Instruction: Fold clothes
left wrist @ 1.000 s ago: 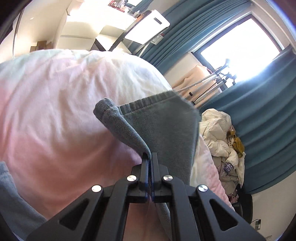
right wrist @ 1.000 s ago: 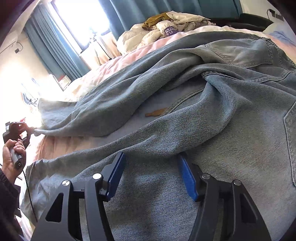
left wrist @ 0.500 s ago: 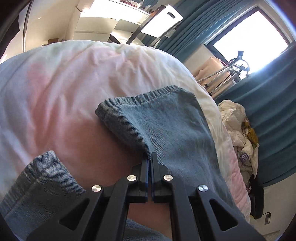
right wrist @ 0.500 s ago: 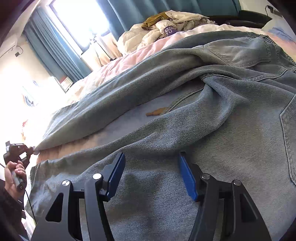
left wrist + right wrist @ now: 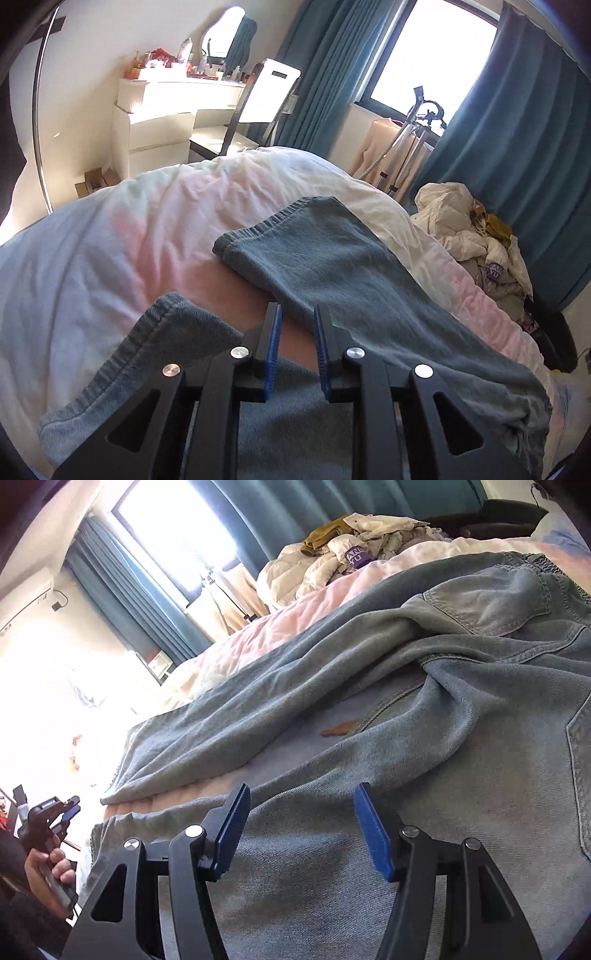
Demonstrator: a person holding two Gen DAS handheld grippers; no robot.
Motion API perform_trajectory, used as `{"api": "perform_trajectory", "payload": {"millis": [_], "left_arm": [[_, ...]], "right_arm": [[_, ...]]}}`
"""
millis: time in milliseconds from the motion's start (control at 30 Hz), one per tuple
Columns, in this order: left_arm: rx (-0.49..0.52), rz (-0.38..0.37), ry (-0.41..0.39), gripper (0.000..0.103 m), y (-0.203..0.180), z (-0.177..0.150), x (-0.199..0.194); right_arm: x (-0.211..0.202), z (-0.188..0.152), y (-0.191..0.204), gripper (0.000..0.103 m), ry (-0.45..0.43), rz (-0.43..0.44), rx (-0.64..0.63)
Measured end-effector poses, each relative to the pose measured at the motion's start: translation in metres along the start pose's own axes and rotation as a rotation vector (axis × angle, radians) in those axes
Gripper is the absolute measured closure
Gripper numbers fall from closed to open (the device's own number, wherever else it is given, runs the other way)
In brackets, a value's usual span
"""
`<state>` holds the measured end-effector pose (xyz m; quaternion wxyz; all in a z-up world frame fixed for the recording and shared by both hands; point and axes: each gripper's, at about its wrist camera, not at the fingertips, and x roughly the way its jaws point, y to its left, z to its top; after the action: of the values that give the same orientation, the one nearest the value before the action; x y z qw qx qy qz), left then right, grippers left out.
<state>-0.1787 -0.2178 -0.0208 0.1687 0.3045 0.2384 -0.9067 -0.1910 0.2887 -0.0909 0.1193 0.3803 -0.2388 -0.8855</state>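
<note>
1. The jeans [image 5: 424,775] are spread over the bed [image 5: 147,221], both legs running away from the waistband [image 5: 546,563] toward the bed's foot, one hem [image 5: 280,221] lying beyond the other hem [image 5: 147,332].
2. The left tool [image 5: 295,328] is seen parted slightly, nothing held between its blue pads [image 5: 273,343]; it hovers just above the gap between the two legs.
3. The right tool [image 5: 301,823] is seen wide open and empty, poised over the nearer leg's thigh.
4. The denim is judged soft yet fairly heavy: it drapes, creases and drags, and is not fragile or slippery.
5. A hold is best taken at the stitched hems or the elastic waistband, where the doubled cloth gives the pads a firm bite.
6. A small brown mark [image 5: 340,729] near the crotch seam cannot be identified.
7. The jeans' underside, the nearer leg's full outline and part of the waistband are cut off or hidden.
8. Beyond the jeans, a heap of clothes [image 5: 351,554] is too crumpled to sort out.
</note>
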Motion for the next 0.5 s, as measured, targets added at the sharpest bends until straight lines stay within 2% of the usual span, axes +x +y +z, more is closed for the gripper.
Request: {"api": "perform_trajectory", "payload": {"millis": [33, 167, 267, 367, 500], "left_arm": [[0.011, -0.011, 0.006, 0.084, -0.005, -0.008, -0.005], [0.053, -0.058, 0.032, 0.084, -0.025, -0.042, -0.023], [0.076, -0.098, 0.099, 0.084, -0.042, -0.065, -0.019], [0.118, -0.109, 0.095, 0.084, -0.057, -0.085, -0.025], [0.186, -0.093, 0.095, 0.084, -0.073, -0.11, -0.026]], "right_arm": [[-0.002, 0.003, -0.003, 0.044, -0.009, 0.013, 0.012], [-0.008, 0.025, -0.024, 0.055, -0.034, 0.086, 0.099], [0.0, 0.039, -0.033, 0.063, -0.038, 0.116, 0.158], [0.014, 0.046, -0.045, 0.068, -0.01, 0.16, 0.219], [0.032, 0.053, -0.061, 0.072, 0.047, 0.289, 0.318]]}}
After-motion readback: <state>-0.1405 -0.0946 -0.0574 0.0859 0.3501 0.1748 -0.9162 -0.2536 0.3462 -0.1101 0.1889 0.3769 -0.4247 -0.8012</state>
